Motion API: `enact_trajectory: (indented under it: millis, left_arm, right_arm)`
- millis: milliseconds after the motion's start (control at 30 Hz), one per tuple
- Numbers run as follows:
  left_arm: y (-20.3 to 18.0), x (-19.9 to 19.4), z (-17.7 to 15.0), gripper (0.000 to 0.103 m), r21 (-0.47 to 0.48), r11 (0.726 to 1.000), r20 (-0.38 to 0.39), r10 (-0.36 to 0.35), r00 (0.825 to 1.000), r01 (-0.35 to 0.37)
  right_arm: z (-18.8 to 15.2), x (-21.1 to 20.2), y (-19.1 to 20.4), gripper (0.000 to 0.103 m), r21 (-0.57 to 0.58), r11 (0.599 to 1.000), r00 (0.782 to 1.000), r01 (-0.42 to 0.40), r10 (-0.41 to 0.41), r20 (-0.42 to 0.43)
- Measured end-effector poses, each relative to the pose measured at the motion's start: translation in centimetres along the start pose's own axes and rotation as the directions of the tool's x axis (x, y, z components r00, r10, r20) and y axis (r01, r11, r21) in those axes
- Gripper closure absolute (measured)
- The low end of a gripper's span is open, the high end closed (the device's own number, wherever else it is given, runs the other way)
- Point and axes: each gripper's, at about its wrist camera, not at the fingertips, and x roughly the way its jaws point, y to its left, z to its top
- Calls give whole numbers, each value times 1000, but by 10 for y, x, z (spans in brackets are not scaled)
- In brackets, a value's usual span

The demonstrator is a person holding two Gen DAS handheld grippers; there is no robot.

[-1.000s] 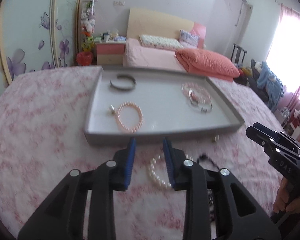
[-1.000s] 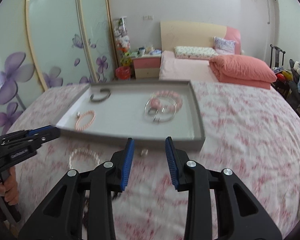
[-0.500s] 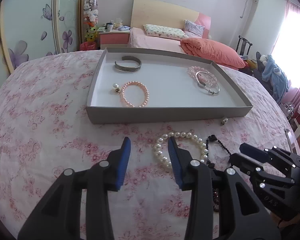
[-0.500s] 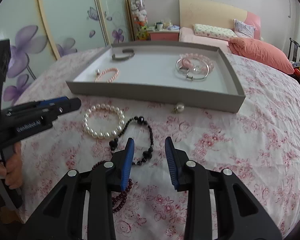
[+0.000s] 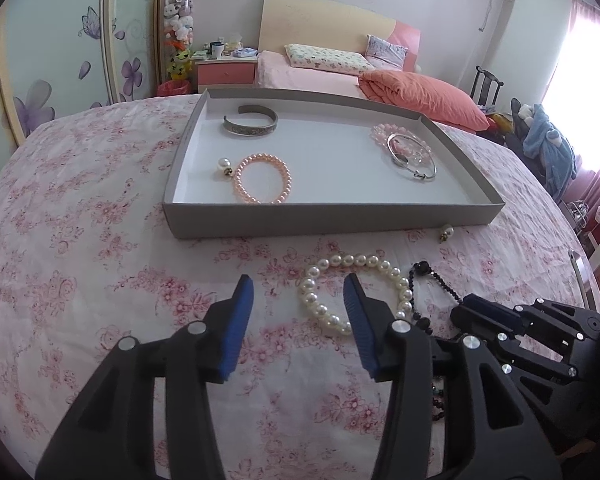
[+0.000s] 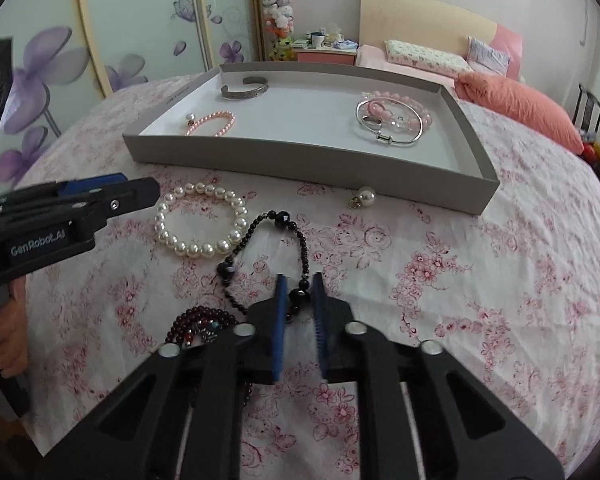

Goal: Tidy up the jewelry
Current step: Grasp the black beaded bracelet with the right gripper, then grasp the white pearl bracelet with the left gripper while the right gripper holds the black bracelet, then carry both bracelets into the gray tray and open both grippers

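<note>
The right hand-held gripper (image 6: 299, 294) is clenched on the black bead strand (image 6: 260, 220), its blue pads pinching a large faceted bead at the strand's near end. From there the strand runs away from the jaws toward the grey tray (image 6: 476, 196), looping up to a big black bead before doubling back, so its long axis lies roughly in line with the gripper and points at the tray's near wall. A lift forward over that wall looks like the natural carry.

The left hand-held gripper (image 5: 298, 284) is opening, nothing between its pads yet; the white pearl bracelet (image 5: 352, 292) lies flat on the floral bedspread (image 5: 80, 240) just ahead and slightly to its right, the right pad over the ring's hollow. That bracelet is nearer the left hand. A loose pearl earring (image 6: 364, 197) sits against the tray's near wall.
</note>
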Motion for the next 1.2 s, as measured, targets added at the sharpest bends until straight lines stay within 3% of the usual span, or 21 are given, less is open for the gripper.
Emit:
enact_trajectory:
  millis: [367,667,800,1000,1200]
  left_arm:
    - [-16,15,-5,54,52,999,-58,19,998,-16]
    - [-25,25,-2,83,71,996,-82,56,995,-51]
    - [-24,24,-3,93,75,996,-75,63,995,-57]
    - [-14,17,-3,93,45,998,-57,50,997,-47]
    - [-3,-9,4,93,11,1000,31,23,999,-23]
  right_arm:
    - [-1,-7,-53,91,148,984,995,95,-96,-2]
    - [-1,-9,-52,91,150,986,997,75,-78,14]
    - [1,-14,-54,91,154,986,997,65,-71,32]
    - [6,-24,-54,91,159,986,995,43,-56,80]
    - [16,-39,-54,91,158,987,989,20,-42,139]
